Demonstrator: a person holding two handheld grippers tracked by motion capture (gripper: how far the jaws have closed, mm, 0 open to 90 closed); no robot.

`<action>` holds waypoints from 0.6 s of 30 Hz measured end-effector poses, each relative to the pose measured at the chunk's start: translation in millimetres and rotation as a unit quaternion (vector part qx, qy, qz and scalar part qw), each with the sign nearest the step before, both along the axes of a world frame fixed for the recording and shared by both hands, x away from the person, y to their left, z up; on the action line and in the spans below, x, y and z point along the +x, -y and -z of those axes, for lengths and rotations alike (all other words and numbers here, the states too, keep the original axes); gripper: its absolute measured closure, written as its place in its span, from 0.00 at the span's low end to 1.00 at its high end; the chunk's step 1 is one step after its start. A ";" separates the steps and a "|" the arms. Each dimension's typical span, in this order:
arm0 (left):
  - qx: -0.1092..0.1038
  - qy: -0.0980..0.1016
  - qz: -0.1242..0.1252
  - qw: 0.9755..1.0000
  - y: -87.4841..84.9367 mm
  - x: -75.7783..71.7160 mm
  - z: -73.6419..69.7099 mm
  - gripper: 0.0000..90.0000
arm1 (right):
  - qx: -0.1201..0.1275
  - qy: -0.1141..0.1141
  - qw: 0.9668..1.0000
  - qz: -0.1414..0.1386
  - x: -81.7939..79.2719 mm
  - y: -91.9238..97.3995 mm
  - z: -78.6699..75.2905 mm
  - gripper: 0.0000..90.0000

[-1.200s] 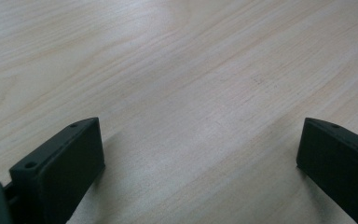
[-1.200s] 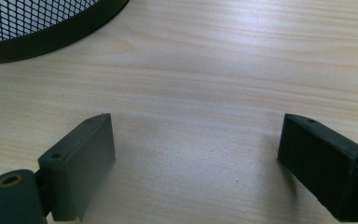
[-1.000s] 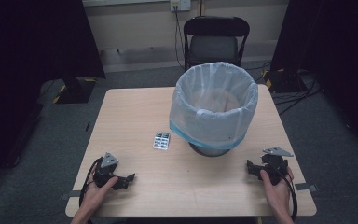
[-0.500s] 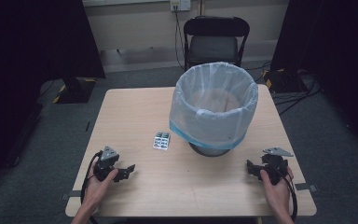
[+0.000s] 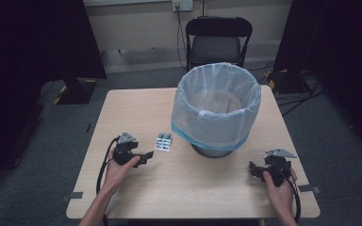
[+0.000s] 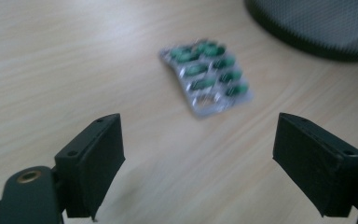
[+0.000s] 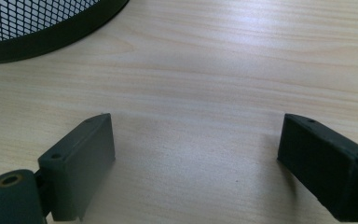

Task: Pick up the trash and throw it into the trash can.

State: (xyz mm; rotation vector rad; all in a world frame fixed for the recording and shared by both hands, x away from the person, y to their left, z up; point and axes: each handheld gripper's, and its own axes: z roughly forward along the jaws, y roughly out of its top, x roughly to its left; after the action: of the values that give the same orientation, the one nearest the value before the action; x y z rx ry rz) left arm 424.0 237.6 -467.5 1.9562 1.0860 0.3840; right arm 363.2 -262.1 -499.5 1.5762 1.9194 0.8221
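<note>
A blister pack of green capsules [image 5: 164, 142] lies flat on the wooden table [image 5: 132, 108], just left of the bin's foot. My left gripper [image 5: 145, 156] is a short way to the left of the pack and points at it. In the left gripper view the pack [image 6: 207, 77] lies ahead of the left gripper [image 6: 199, 126], beyond its tips. The jaws have just been opening again after closing partway, with nothing between them. My right gripper [image 5: 256, 168] rests open near the front right, and in its own view the right gripper [image 7: 196, 119] spans bare wood.
A black mesh bin with a clear liner [image 5: 217, 108] stands mid-table towards the right; its base [image 6: 317, 23] [image 7: 28, 23] is near both grippers. A black chair [image 5: 219, 42] stands behind the table. Dark curtains flank the room.
My left hand has moved forward and to the right, towards the blister pack. The right hand and the pack have stayed where they were.
</note>
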 end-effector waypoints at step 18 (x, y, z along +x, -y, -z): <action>0.038 -0.016 0.015 0.999 52.8 52.6 20.6 0.18 | 0.000 0.000 1.000 0.000 0.0 -0.1 0.0 0.11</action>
State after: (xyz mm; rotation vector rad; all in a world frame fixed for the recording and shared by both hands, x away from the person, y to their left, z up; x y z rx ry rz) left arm 476.6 184.8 -488.0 2.0495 1.0750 0.3849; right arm 363.2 -262.0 -499.5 1.5770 1.9188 0.8225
